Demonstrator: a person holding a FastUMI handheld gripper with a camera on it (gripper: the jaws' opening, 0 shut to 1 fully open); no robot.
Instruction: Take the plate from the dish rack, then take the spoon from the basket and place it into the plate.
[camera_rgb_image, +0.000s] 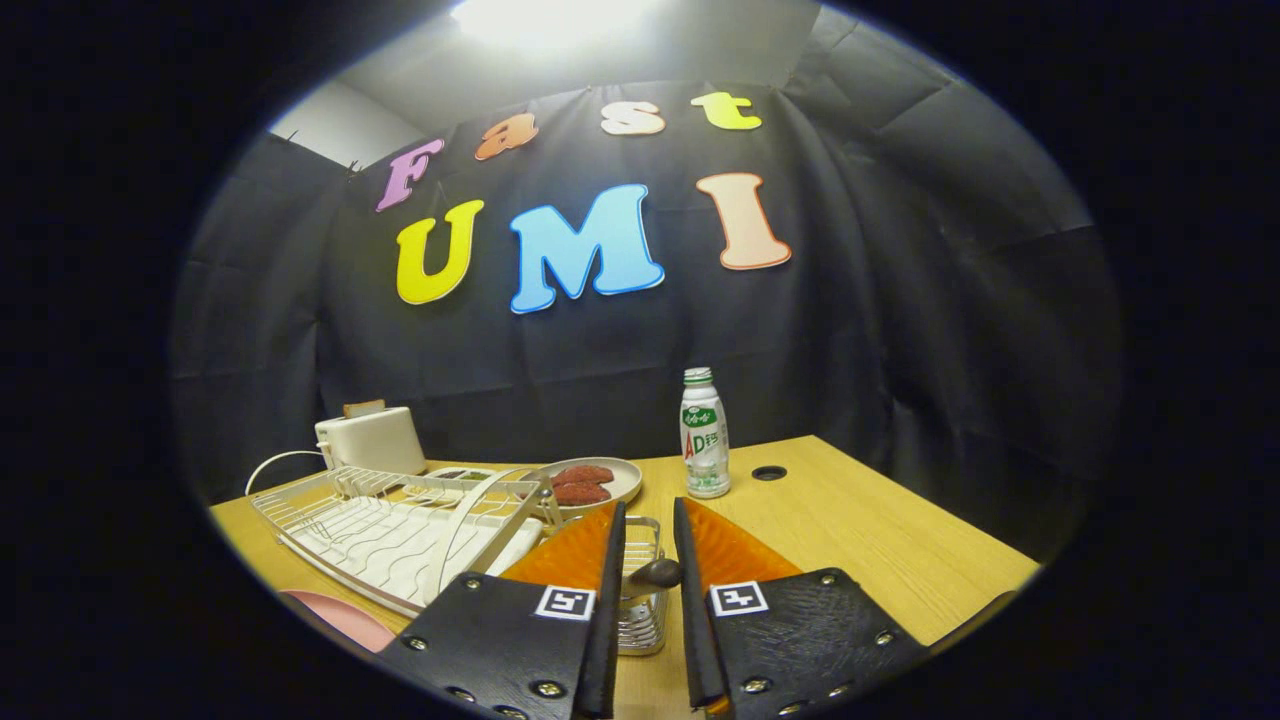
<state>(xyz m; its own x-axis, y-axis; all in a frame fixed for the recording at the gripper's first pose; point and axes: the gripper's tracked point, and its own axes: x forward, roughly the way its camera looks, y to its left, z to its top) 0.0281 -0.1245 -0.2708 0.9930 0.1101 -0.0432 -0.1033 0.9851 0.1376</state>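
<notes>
Pink plate (335, 615) sat at the near left edge, already out of the white dish rack (400, 525) beside it; mostly cut off from sight. Wire basket (640, 590) stood just ahead of the fingers, right of the rack. Gripper (650, 575) was narrowed, the spoon (655, 573) handle's dark rounded end in the gap; can't tell if both fingers actually pressed on it. Judgement: spoon light, stiff, smooth, likely to pivot or slip. Grip the handle just under the knob and lift straight up clear of the wires.
</notes>
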